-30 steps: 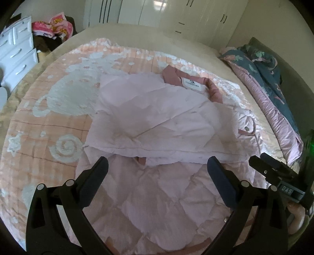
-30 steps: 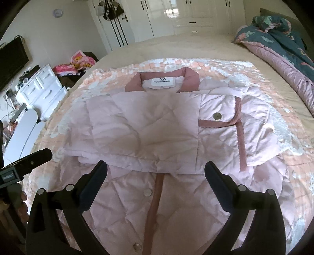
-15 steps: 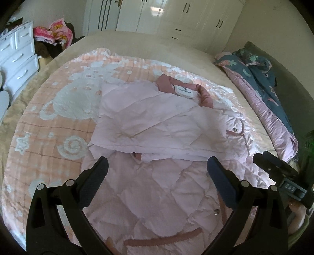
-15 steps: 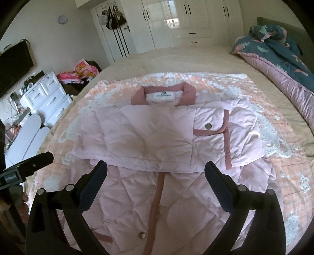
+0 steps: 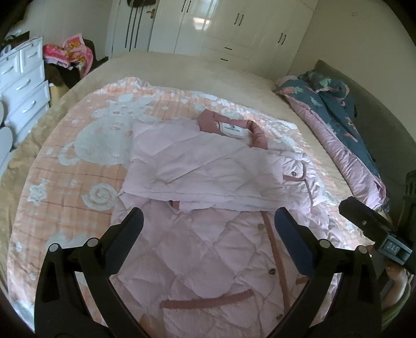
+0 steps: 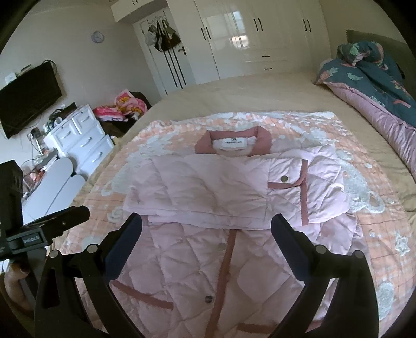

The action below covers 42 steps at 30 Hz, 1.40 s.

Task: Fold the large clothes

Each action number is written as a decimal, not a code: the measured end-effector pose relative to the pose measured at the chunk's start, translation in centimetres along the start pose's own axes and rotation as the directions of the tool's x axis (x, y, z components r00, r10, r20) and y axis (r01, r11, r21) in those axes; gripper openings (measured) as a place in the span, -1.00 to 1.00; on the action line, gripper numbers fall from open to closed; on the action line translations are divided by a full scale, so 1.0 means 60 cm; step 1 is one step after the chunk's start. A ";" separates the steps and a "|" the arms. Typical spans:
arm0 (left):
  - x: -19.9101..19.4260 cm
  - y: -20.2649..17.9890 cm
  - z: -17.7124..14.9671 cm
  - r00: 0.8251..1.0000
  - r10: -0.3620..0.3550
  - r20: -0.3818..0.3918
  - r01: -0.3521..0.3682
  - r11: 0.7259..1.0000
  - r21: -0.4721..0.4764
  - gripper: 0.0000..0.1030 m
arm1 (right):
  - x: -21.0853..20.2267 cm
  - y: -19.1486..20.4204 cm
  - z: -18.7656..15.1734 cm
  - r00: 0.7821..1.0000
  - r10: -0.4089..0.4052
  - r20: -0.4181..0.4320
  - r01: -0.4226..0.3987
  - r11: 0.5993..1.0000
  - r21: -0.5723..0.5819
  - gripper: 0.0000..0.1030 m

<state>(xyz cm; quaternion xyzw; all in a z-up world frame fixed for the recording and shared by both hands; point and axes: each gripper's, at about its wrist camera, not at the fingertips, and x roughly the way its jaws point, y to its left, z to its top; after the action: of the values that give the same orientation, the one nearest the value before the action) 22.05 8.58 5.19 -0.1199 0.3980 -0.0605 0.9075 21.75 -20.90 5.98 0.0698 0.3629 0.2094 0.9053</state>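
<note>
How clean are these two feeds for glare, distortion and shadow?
Left wrist view: strong fisheye bend and dark vignette at the corners; glare on the wardrobe; the jacket is evenly lit and fairly sharp, and the open left gripper blocks the lower part. Right wrist view: same bend; window reflection on the wardrobe doors; the jacket label's text is too small to read.

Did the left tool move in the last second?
Yes. The left tool backed away from the coat: its collar sits smaller and farther off, and more hem shows.
</note>
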 end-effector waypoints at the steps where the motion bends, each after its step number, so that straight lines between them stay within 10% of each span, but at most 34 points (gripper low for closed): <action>1: -0.005 -0.001 -0.001 1.000 -0.002 0.004 0.002 1.000 0.002 0.83 | -0.003 0.002 0.000 1.000 -0.002 0.003 0.002 1.000 -0.004 0.92; 42: -0.093 -0.049 -0.094 0.998 0.001 0.066 -0.005 0.998 0.059 0.83 | -0.141 -0.017 -0.068 0.997 -0.006 0.083 0.007 1.000 -0.015 0.92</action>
<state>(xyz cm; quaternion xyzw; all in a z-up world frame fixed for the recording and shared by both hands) 14.06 5.93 6.23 -0.0941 0.3660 -0.0670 0.9234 13.80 -25.56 8.05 0.0704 0.3236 0.2062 0.9207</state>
